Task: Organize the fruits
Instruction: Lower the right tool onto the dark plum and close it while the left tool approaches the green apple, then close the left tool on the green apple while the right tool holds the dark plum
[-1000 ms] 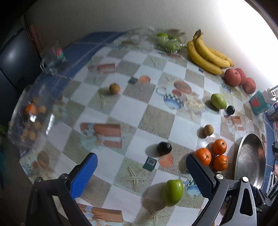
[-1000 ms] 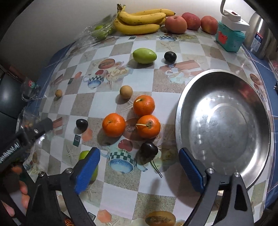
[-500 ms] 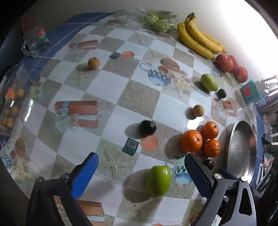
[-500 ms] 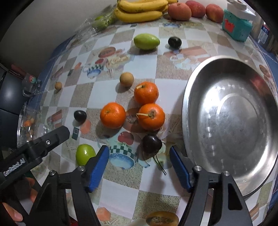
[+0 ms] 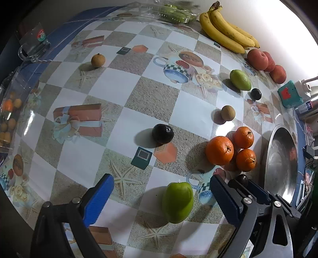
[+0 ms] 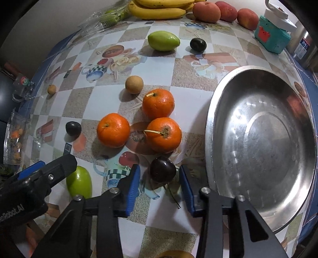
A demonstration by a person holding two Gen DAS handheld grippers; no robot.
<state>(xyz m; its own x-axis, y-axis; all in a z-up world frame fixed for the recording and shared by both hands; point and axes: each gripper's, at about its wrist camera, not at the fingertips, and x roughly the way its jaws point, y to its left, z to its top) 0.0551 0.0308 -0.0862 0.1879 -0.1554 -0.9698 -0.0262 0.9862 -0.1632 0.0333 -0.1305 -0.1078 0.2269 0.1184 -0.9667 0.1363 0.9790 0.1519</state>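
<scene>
A dark cherry [image 6: 163, 171] with a long stem lies on the patterned tablecloth, just left of the steel bowl [image 6: 258, 139]. My right gripper [image 6: 159, 185] points down over it. Its jaws are closing with the cherry between the blue pads, and a thin gap still shows on each side. A green fruit [image 5: 177, 202] lies between the wide-open fingers of my left gripper [image 5: 162, 200], untouched. Three oranges [image 6: 159, 133] sit clustered just beyond the cherry. The right gripper [image 5: 244, 184] also shows at the lower right of the left wrist view.
Bananas [image 5: 224, 31], peaches [image 5: 260, 59], a green mango [image 6: 163, 40], two dark plums [image 6: 197, 45] [image 5: 163, 133] and two longans [image 6: 134, 84] [image 5: 97, 60] lie about. A glass mug [image 5: 32, 45], a teal box [image 6: 272, 37] and a clear pack of green fruit [image 5: 174, 13] line the edges.
Both grippers have come down closer to the table. The right jaws have narrowed around the cherry. The green fruit now sits between the left fingers.
</scene>
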